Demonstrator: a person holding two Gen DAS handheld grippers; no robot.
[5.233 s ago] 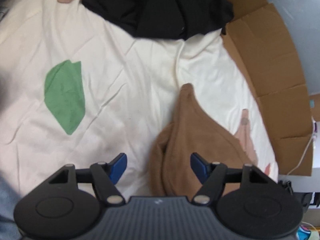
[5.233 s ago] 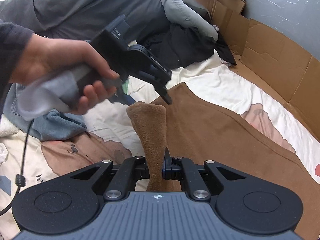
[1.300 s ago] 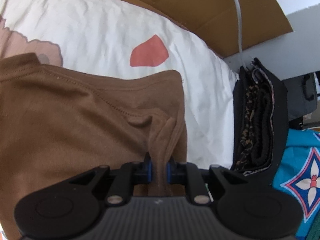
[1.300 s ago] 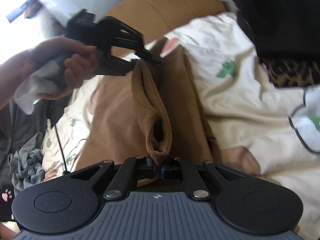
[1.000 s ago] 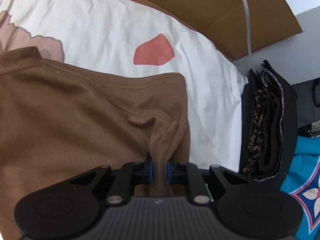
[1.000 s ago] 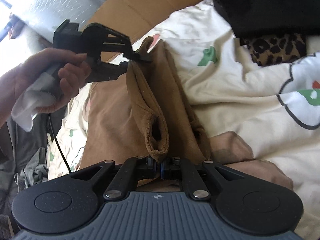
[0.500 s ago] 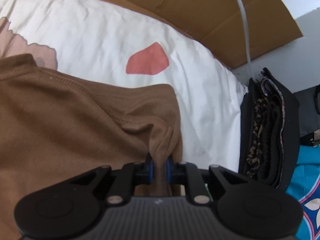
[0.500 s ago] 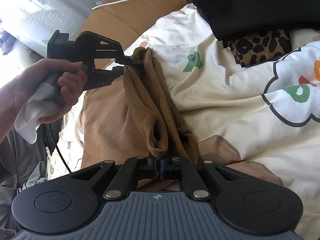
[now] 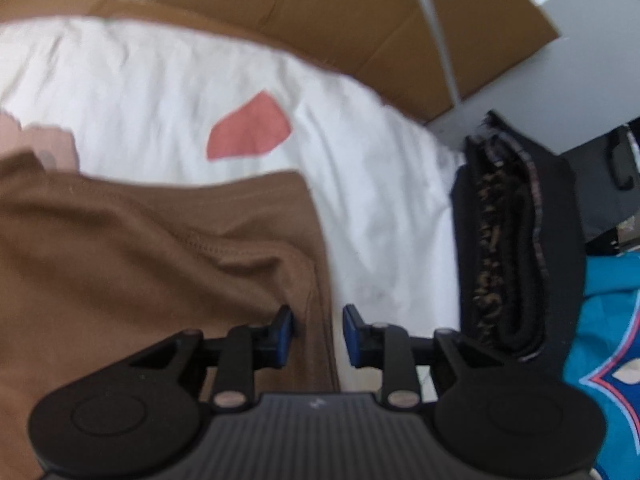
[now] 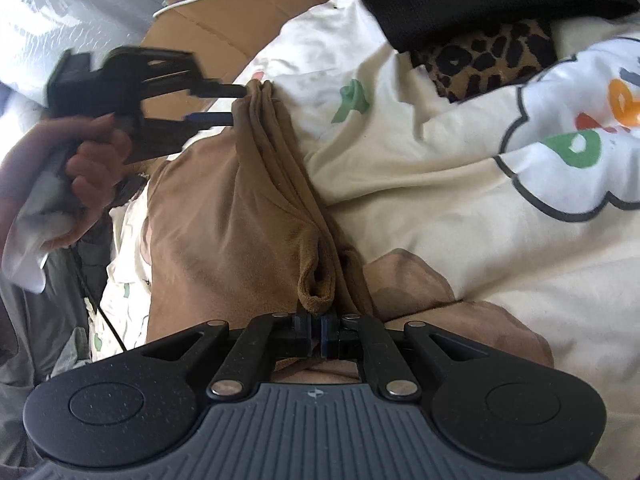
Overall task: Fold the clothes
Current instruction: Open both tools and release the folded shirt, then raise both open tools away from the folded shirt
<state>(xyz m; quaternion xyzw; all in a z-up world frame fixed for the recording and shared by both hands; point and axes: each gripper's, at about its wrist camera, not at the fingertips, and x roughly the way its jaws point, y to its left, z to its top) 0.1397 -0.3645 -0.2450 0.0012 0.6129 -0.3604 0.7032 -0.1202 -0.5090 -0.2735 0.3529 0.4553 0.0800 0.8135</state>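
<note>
A brown garment (image 9: 140, 260) lies doubled over on the cream patterned bedsheet (image 9: 360, 180). My left gripper (image 9: 316, 320) hangs over its far corner with its jaws opening. The garment's edge sits loose between the blue pads (image 9: 285, 330), which do not press on it. In the right wrist view the same left gripper (image 10: 236, 104), in a person's hand (image 10: 88, 160), stands parted at the end of the brown garment (image 10: 240, 220). My right gripper (image 10: 316, 322) is shut on the near corner of the fold.
A folded stack of dark and leopard-print clothes (image 9: 512, 248) lies at the sheet's right edge, also seen as dark clothes (image 10: 480, 52) at top right. Cardboard (image 9: 320, 12) with a white cable (image 9: 436, 40) lines the far side. Teal fabric (image 9: 608, 340) lies beyond the stack.
The left jaws have parted and let go of the brown fold, which has sunk flatter onto the sheet. The right gripper stays clamped on its corner.
</note>
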